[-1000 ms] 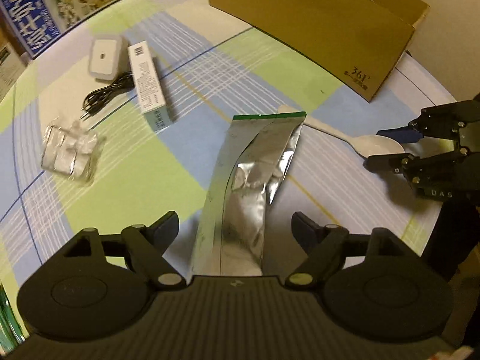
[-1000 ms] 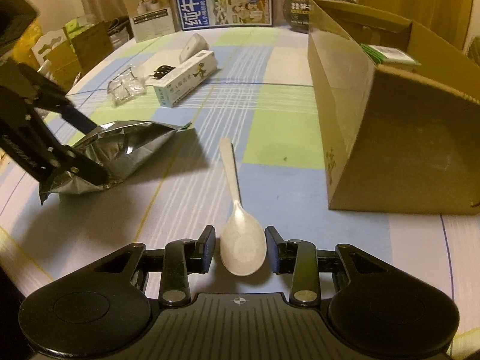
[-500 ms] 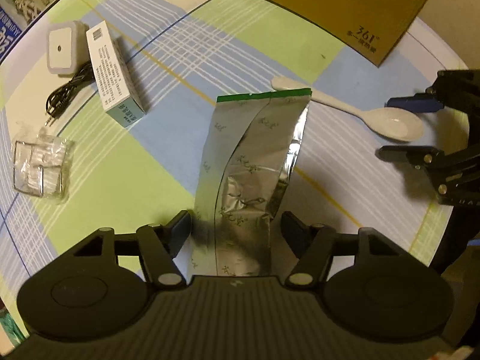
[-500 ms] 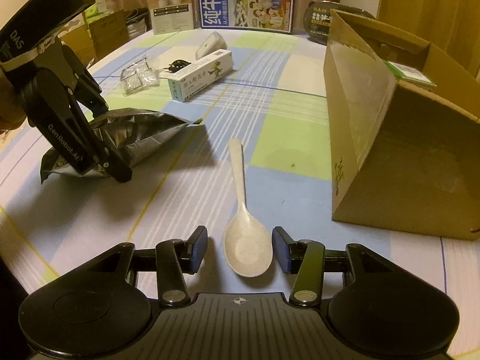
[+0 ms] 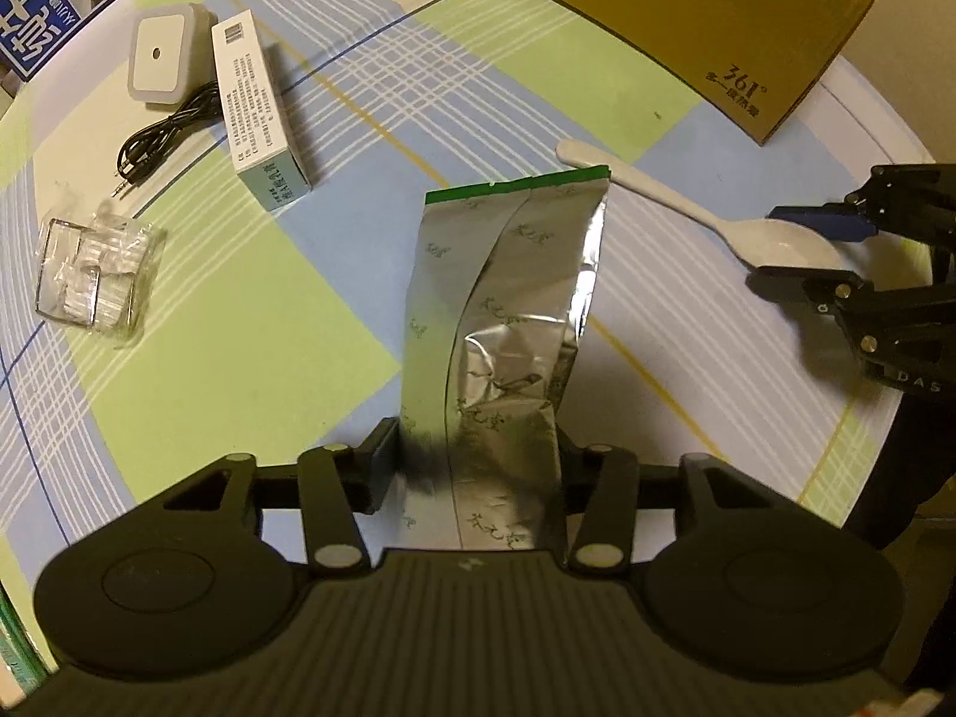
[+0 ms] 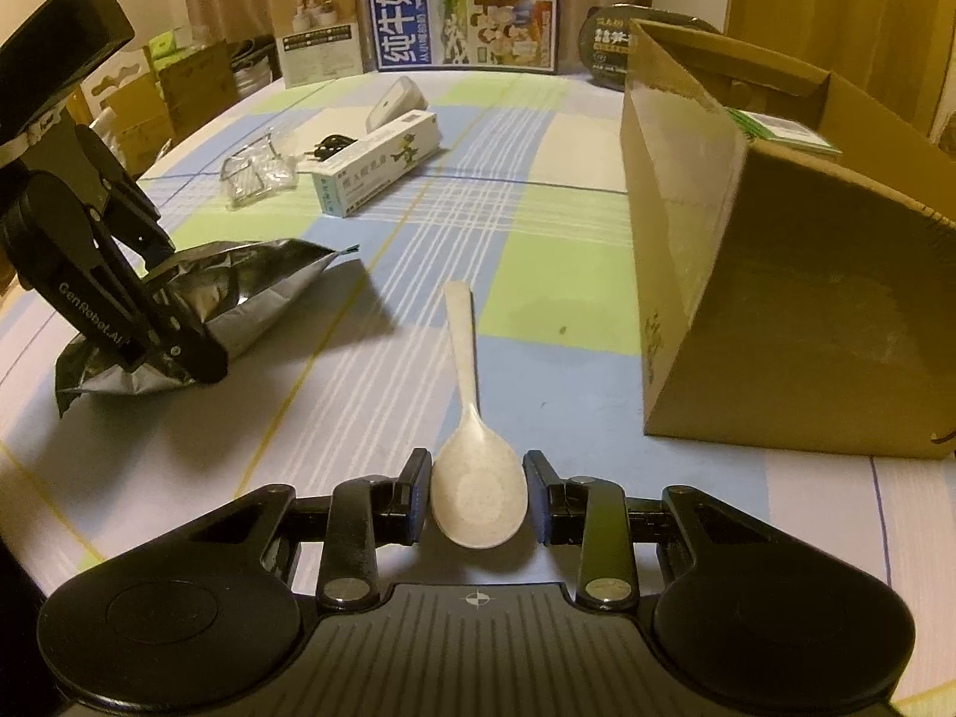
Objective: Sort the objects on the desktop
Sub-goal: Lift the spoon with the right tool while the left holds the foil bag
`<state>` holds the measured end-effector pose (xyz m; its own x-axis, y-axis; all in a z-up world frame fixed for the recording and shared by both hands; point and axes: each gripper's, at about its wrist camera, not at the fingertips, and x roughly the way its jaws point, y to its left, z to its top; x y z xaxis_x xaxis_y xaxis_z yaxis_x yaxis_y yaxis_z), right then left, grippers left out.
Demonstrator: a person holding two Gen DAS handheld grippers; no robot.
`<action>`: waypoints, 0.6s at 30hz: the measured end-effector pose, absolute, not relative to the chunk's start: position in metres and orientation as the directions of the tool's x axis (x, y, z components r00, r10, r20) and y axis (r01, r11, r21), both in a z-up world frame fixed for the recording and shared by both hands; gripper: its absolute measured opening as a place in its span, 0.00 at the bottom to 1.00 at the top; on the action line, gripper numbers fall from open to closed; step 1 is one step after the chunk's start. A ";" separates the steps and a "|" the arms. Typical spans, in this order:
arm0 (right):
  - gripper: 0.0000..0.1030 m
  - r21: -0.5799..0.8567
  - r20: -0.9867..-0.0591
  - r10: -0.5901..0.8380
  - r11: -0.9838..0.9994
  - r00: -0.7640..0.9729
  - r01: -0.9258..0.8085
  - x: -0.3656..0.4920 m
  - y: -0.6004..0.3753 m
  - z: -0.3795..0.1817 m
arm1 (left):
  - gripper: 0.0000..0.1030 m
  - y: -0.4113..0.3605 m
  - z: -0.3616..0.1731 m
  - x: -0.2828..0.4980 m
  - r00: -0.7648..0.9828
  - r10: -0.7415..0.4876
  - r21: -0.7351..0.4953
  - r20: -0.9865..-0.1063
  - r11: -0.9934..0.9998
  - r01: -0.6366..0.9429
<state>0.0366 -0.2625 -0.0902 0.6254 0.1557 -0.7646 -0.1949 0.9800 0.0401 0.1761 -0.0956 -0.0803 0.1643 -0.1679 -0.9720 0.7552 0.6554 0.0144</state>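
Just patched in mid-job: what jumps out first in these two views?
A crumpled foil pouch lies mid-table, its near end between the closing jaws of the left hand-held gripper. To its right, a white spoon lies with its bowl between the jaws of the right hand-held gripper, also closing. A big open cardboard box stands at the right.

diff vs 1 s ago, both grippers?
Left gripper jaws have narrowed and are closing onto the foil pouch. Right gripper jaws are closing around the spoon bowl, slim gaps left. Pouch, spoon, cardboard box and tablecloth items unmoved.
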 end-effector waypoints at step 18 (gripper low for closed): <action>0.30 0.042 -0.758 0.158 0.980 0.633 -0.194 0.038 -0.264 -0.092 | 0.54 -0.097 -0.081 0.175 0.181 -0.159 0.031 -0.971 0.660 0.751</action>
